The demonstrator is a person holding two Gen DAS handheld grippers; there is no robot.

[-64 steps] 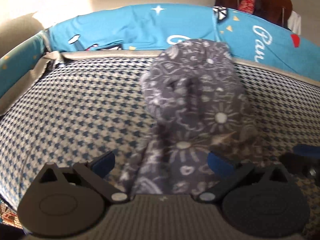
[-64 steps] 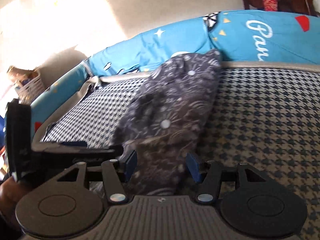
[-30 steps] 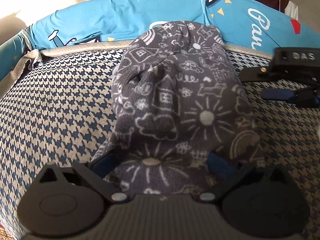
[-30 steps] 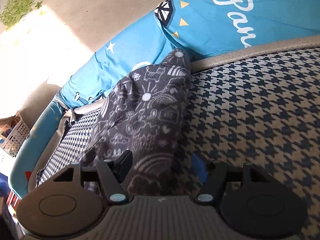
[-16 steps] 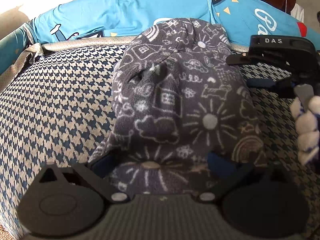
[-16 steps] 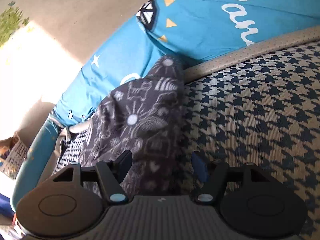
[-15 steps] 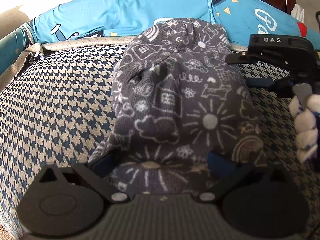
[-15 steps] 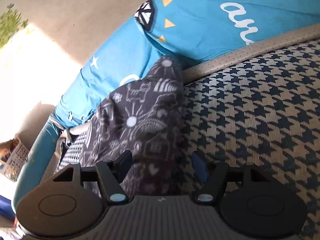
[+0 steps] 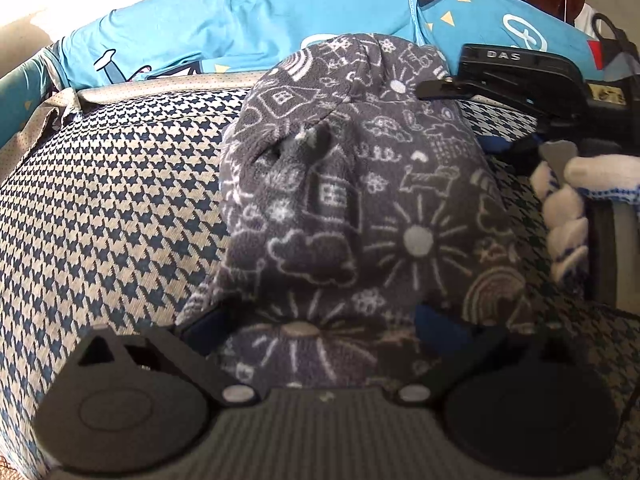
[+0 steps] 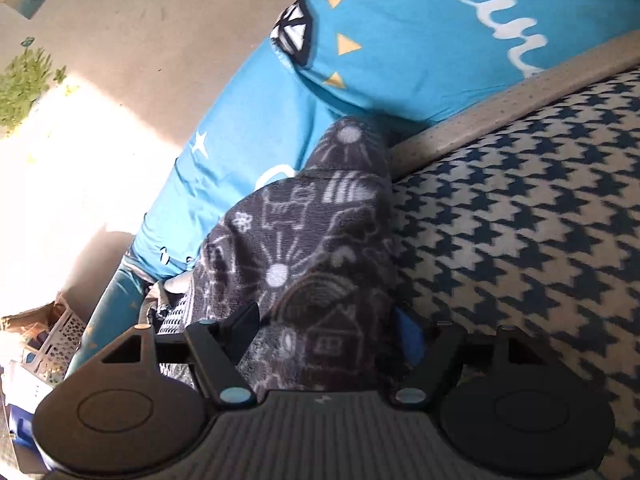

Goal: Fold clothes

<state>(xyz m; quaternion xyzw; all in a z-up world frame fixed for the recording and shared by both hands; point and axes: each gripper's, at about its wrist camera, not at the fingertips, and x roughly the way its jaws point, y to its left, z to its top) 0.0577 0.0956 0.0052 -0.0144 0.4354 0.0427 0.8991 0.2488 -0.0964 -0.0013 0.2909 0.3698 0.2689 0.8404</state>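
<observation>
The left hand-held gripper [image 9: 320, 322] sits at 6 o'clock, jaws wide with the near hem of the grey patterned garment [image 9: 360, 200] between them; whether the pads pinch it I cannot tell. The garment lies lengthwise on the houndstooth cushion [image 9: 112, 200], reaching toward 12 o'clock and the blue pillow [image 9: 240, 24]. The right hand-held gripper [image 10: 326, 330], at 3 o'clock in the left view, is opening, cloth between its jaws. Best to let go cleanly, then flatten the fold.
</observation>
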